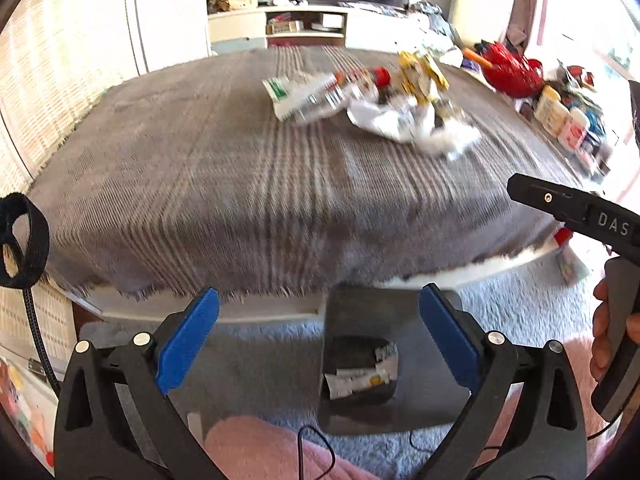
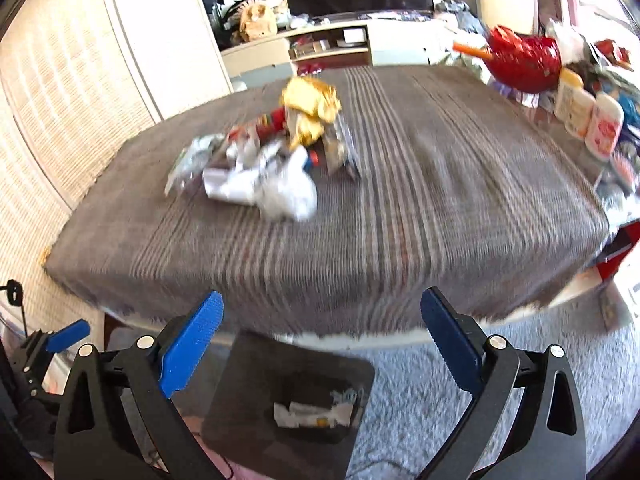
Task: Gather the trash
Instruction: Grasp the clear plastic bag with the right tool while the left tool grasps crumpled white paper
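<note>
Right gripper (image 1: 576,216), right edge of the left wrist view: white letters "DAS" on its black body.
Trash pile (image 1: 372,96), upper middle of the table: labels in green, red and yellow, too blurred to read.
Bottles (image 2: 588,116), upper right of the right wrist view: printed labels, not readable.

Low table (image 1: 440,278) under a grey striped cloth (image 1: 224,184), trash pile (image 1: 372,100) and red bowl (image 1: 510,70) on top.
</note>
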`<state>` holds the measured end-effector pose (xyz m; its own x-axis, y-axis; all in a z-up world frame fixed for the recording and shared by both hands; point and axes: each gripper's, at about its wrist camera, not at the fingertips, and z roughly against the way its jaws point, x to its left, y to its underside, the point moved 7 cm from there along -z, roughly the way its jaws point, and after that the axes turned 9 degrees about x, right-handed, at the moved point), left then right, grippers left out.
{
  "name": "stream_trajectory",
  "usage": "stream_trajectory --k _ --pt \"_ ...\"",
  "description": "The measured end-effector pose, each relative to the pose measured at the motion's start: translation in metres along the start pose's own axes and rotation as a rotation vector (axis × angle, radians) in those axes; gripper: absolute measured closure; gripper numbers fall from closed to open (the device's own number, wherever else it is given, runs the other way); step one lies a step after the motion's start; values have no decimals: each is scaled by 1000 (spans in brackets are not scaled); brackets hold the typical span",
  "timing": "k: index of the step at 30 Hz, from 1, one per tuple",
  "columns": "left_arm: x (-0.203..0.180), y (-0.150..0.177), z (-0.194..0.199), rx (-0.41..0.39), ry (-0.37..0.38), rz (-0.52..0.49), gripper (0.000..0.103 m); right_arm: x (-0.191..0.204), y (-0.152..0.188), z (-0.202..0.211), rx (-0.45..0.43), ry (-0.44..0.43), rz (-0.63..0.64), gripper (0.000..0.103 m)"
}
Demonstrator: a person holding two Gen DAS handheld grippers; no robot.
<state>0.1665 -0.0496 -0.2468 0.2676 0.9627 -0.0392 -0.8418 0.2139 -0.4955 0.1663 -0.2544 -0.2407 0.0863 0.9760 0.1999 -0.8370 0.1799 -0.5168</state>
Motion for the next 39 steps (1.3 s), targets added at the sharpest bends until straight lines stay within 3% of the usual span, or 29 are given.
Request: stream_trajectory --k 6,9,11,18,22,23,26,31,39 --pt "4 -29 -8 -13 -17 -7 8 9 -32 -22 -16 -3 44 4" --pt "4 -38 -14 -10 -11 -10 8 10 -43 -32 -18 1 61 11" --pt "3 -44 -18 -8 -6 -17 8 12 -47 -41 -4 -10 62 23" --pt "-6 -64 -33 -8 9 -40 8 13 -53 -71 60 -45 70 40" --pt "-12 -77 -44 -7 20 -51 8 8 -56 -74 58 -69 68 73" --pt "-14 -80 -47 -5 23 -51 8 5 -58 -73 53 -78 60 76" --pt "-20 -85 -54 -3 50 -54 9 -7 -63 -63 19 -61 48 78" --pt "-33 -97 -73 17 88 -68 20 -22 -70 -42 -35 -39 30 79" --pt "-52 -122 -93 20 124 -100 22 -34 -69 -31 -61 -24 13 79"
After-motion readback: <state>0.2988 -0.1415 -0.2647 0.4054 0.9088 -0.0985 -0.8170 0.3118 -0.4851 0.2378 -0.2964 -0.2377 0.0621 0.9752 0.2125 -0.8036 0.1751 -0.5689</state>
